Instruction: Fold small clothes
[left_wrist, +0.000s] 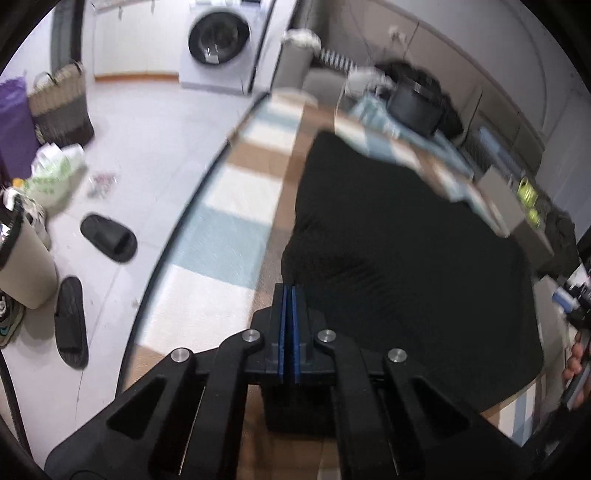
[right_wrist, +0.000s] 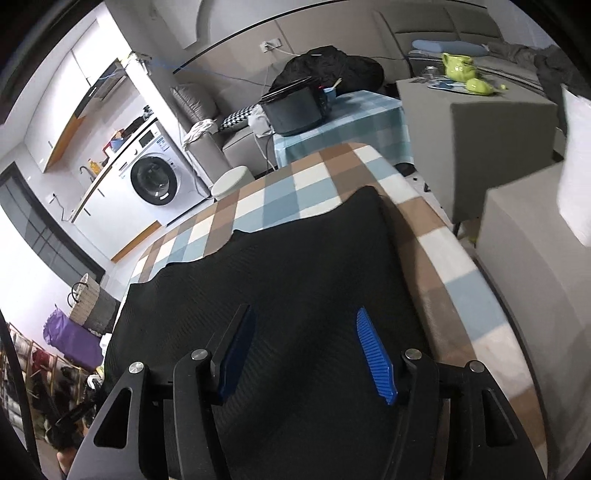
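Observation:
A black garment (left_wrist: 410, 254) lies spread on a table covered with a checked brown, blue and white cloth (left_wrist: 236, 192). My left gripper (left_wrist: 289, 291) is shut, its blue pads pressed together at the garment's near left edge; whether cloth is pinched between them I cannot tell. In the right wrist view the same garment (right_wrist: 295, 266) covers the near part of the checked cloth (right_wrist: 280, 184). My right gripper (right_wrist: 304, 317) is open just above the garment, empty.
The table's left edge (left_wrist: 192, 192) drops to a white tiled floor with black slippers (left_wrist: 109, 238), a woven basket (left_wrist: 61, 107) and a bin (left_wrist: 22, 266). A washing machine (right_wrist: 155, 181), a grey cabinet (right_wrist: 480, 147) and a black appliance (right_wrist: 295, 110) stand beyond the table.

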